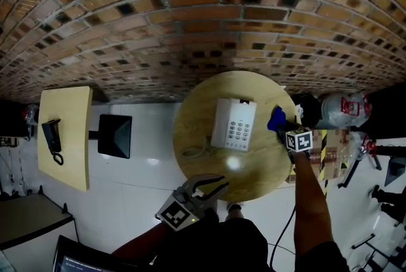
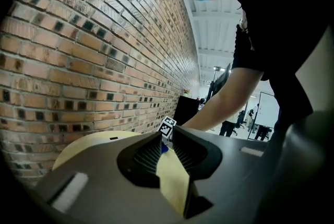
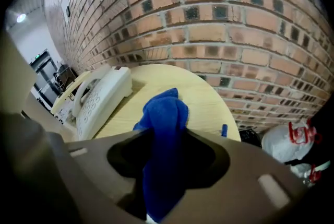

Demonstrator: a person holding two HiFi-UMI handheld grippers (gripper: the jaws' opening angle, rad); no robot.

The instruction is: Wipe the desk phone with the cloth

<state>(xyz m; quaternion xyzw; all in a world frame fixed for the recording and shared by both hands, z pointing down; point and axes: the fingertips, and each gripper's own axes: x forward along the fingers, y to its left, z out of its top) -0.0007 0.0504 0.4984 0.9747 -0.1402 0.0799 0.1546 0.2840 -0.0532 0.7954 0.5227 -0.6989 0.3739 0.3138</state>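
- Head view shows the brick wall [image 1: 203, 30] as the biggest thing in front of us, curving behind everything else.
- Next is the round wooden table [image 1: 190, 118], with the task's things all on its far and right parts.
- A separate pale side table [image 1: 70, 163] stands well apart on our left and carries a black handset [image 1: 52, 137]. It plays no part here.
- The only container is a white bag [image 1: 342, 109], which sits off the table on our right. We cannot tell what is in it.
- The desk phone [image 1: 233, 125] lies flat near the table's middle. Its long axis runs from the wall side towards us, with the handset on its left half and the keypad on its right.
- Our left gripper [image 1: 216, 184] hangs at the table's near edge with its jaws spread and nothing between them. It is the farther of the two from the phone.
- Our right gripper [image 1: 284, 127] is at the table's right edge, near the phone. Its jaws are pressed onto the cloth at a moderate gap that the cloth fills.
- The blue cloth [image 1: 277, 118] bunches out ahead of those jaws, between them and the phone.
- We judge that the wipe turns on this: the phone lies to the left of the cloth's tip, so the right gripper must carry the cloth leftwards and stroke along the phone's length.
- A small blue object [image 3: 223, 130] near the table's rim is too small for us to identify.
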